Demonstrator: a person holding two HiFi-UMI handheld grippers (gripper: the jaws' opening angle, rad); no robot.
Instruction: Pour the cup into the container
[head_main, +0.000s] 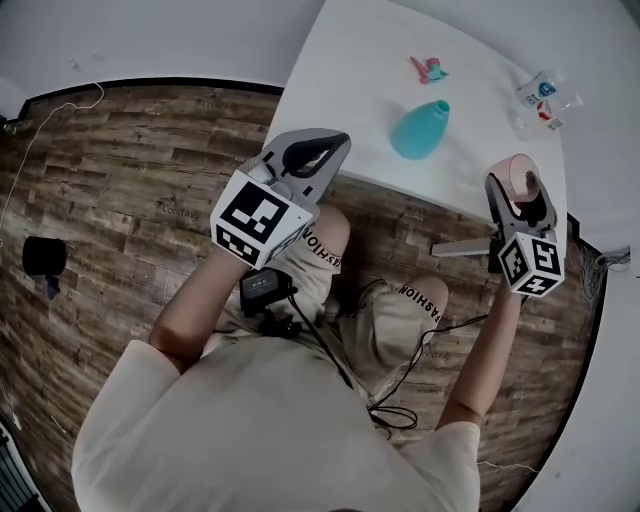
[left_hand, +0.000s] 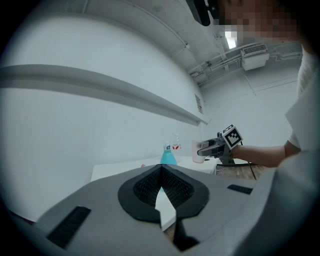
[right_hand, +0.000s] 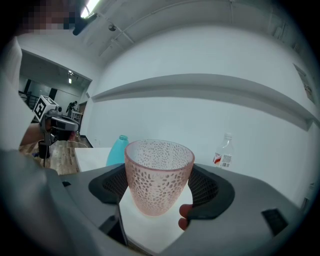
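A pink dimpled cup (right_hand: 159, 172) stands upright between the jaws of my right gripper (right_hand: 159, 186), which is shut on it. In the head view the cup (head_main: 516, 172) and right gripper (head_main: 512, 192) hover over the near right edge of the white table (head_main: 340, 90). The teal bottle-shaped container (head_main: 420, 130) stands on the table, left of the cup and apart from it. My left gripper (head_main: 322, 152) hangs at the table's near edge, left of the container, shut on nothing. Its pads (left_hand: 150, 186) meet at the tips.
Clear plastic bottles (head_main: 545, 95) stand at the table's far right. A small pink and teal object (head_main: 428, 69) lies behind the container. Wooden floor lies below, with cables by the person's knees. A white wall rises behind the table.
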